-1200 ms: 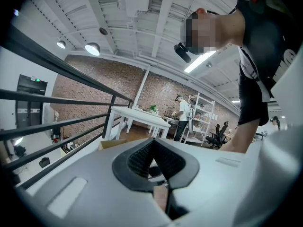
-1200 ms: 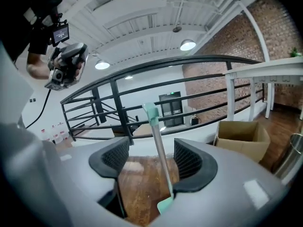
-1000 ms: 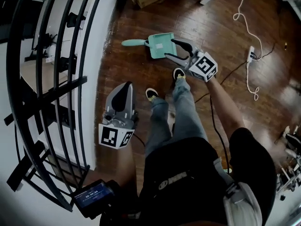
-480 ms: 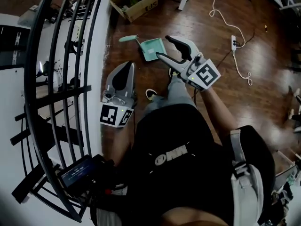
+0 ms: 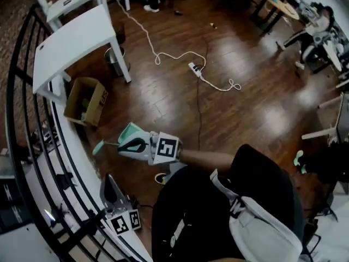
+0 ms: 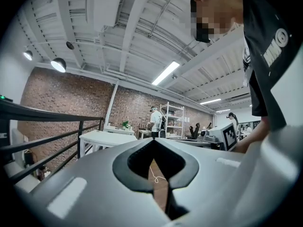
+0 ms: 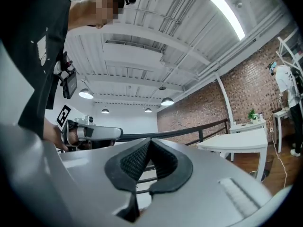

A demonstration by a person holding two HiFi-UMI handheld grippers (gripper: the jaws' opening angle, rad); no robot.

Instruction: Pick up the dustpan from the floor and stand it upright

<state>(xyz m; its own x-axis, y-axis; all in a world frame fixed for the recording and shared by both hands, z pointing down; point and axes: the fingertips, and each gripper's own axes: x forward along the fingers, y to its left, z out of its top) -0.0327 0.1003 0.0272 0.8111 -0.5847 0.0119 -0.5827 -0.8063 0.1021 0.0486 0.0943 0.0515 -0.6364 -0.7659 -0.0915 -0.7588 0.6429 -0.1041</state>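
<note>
The teal dustpan (image 5: 130, 130) is in the head view next to the railing, its handle (image 5: 99, 147) pointing left. Whether it lies flat or stands I cannot tell. My right gripper (image 5: 120, 146) hangs over it, covers part of it and points left. Its jaws are shut, and the right gripper view shows nothing between the closed tips (image 7: 150, 140). My left gripper (image 5: 108, 180) is lower in the picture, close to the railing, shut and holding nothing (image 6: 154, 141). Both point level across the room.
A black curved railing (image 5: 32, 162) runs down the left side. A cardboard box (image 5: 87, 101), a white table (image 5: 76, 37) and a small bin (image 5: 114, 61) stand beyond the dustpan. A white cable with a power strip (image 5: 194, 69) crosses the wooden floor. My shoe (image 5: 162, 178) is beside the grippers.
The right gripper stood open at the dustpan and is now shut and higher. The left gripper has risen too. The head view has swung up and takes in much more of the room.
</note>
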